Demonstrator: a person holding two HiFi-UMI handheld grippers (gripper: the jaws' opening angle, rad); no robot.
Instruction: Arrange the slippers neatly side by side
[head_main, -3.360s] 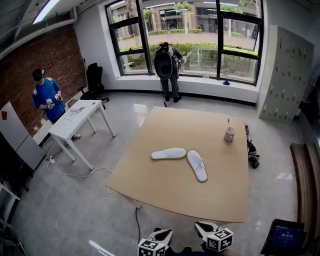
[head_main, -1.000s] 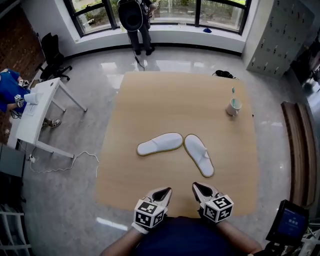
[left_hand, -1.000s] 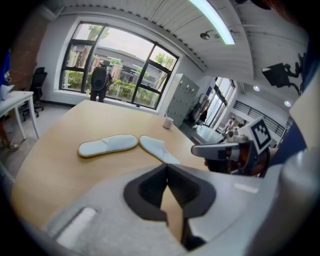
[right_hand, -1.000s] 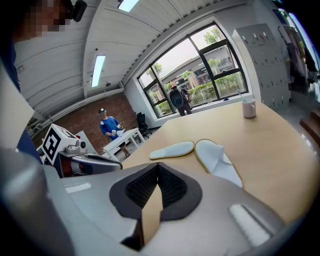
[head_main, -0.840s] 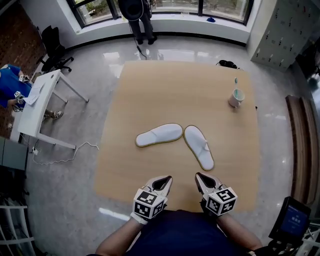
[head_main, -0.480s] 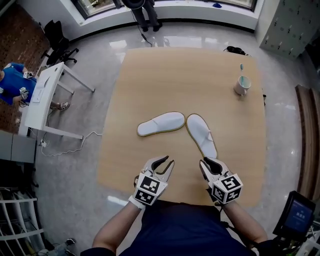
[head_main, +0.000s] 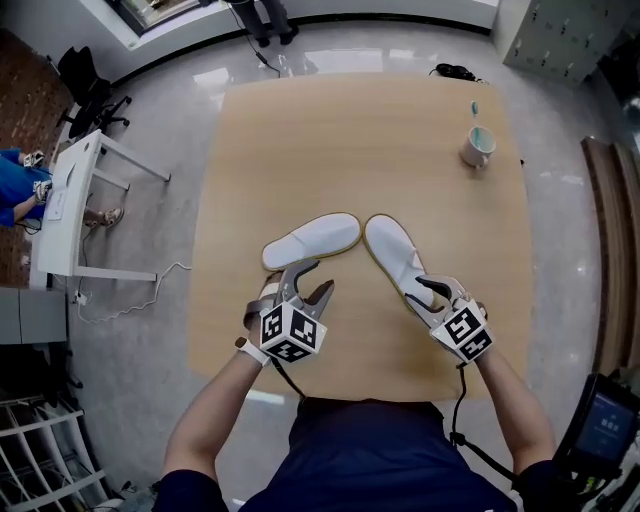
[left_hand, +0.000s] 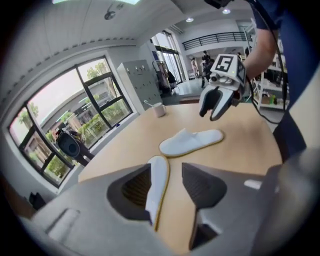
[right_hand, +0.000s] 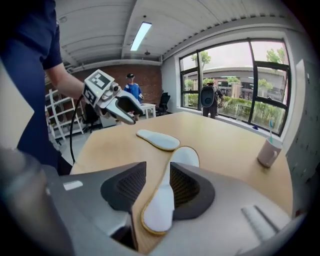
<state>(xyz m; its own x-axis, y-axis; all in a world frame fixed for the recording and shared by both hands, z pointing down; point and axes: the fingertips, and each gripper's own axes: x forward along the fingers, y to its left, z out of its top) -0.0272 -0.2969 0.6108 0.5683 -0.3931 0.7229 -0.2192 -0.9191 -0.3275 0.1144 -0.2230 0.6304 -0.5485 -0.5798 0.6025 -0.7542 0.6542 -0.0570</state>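
Two white slippers with yellow-edged soles lie on the wooden table (head_main: 300, 130), toes close together in a V. The left slipper (head_main: 312, 240) points right and away; its heel end (left_hand: 157, 182) lies between my left gripper's (head_main: 312, 280) jaws, which are opening and do not press on it. The right slipper (head_main: 397, 258) runs toward me; its heel (right_hand: 161, 200) sits between my right gripper's (head_main: 440, 290) jaws, also opening, with the pads apart from it. In the left gripper view the right gripper (left_hand: 216, 107) hovers over the other slipper (left_hand: 192, 141).
A mug (head_main: 477, 147) with a toothbrush stands at the table's far right. A white desk (head_main: 65, 210) and a person in blue (head_main: 12, 195) are on the floor to the left. A cable (head_main: 130, 295) trails beside the table.
Both grippers moved forward from the table's near edge to the slippers' heels. Their jaws went from shut to open, each now astride a slipper.
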